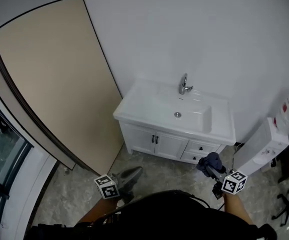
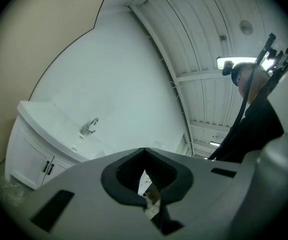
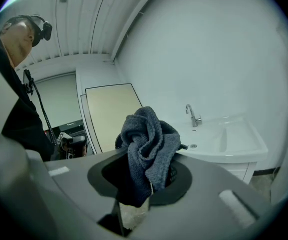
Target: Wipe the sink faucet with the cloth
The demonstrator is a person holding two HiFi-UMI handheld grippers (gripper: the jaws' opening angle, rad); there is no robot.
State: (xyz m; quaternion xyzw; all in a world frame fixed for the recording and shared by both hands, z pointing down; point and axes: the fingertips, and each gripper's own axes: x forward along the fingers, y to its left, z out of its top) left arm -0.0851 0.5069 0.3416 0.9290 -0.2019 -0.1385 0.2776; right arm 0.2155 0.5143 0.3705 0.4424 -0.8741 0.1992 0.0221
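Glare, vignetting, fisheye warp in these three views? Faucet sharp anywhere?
Head view: soft even light, no hard glare, beige panel edge bowed, faucet small but crisp. Left gripper view: strong fisheye, black corners, ceiling light blown out. Right gripper view: same black corners, cloth between the jaws sharp enough to show its weave, faucet small but clear.

Ahead of you, the faucet [image 1: 184,84] stands at the sink's [image 1: 139,104] back edge — door panel [image 1: 54,74] left, water dispenser [image 1: 264,144] right; cloth [image 1: 212,160] in your right gripper [image 3: 148,184].
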